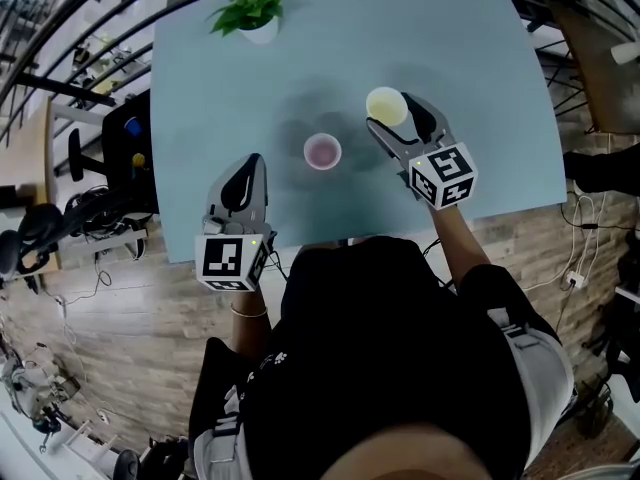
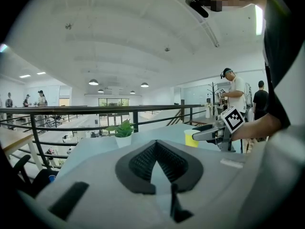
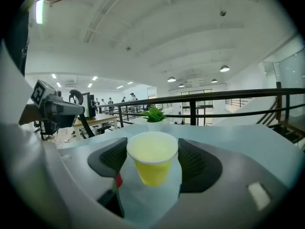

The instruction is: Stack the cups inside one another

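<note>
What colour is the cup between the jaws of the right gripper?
Yellow. The cup shows best in the right gripper view.

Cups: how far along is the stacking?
Done: nothing is stacked yet. In hand: the right gripper is closed on the yellow cup. The pink cup stands alone on the table, and the left gripper is shut and empty. Left: setting one cup inside the other.
</note>
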